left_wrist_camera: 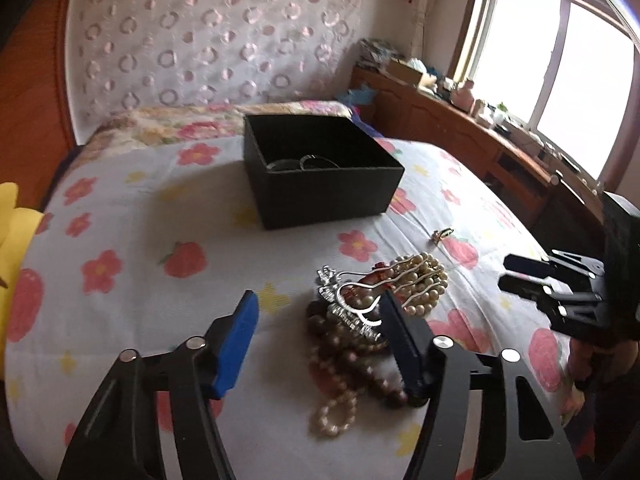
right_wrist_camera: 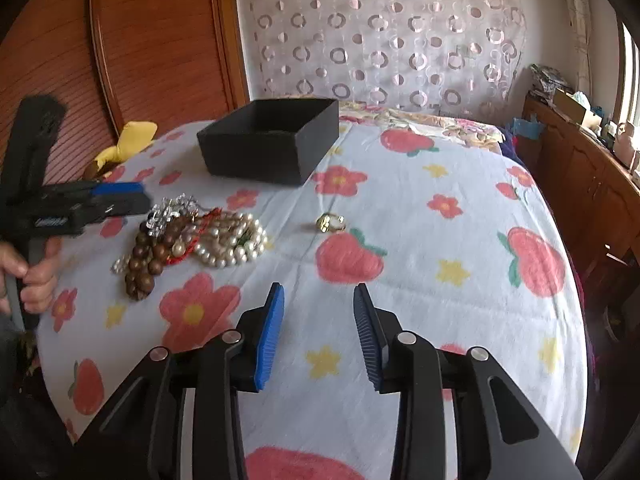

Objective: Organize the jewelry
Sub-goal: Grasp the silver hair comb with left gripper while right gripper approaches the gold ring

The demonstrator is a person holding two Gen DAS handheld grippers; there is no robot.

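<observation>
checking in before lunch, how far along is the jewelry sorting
Barely started. Done: the black box on the bed holds what look like one or two bangles. In hand: nothing; the left tongs stand open over the jewelry pile, and the right tongs are open with nothing between them. Left: the heap of pearl and brown bead strands, and the gold ring lying apart on the sheet.

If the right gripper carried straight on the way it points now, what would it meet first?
Probably bare bedspread: the right gripper stands open and empty, angled down at the cloth. The gold ring lies further along that line; depth is hard to judge.
</observation>
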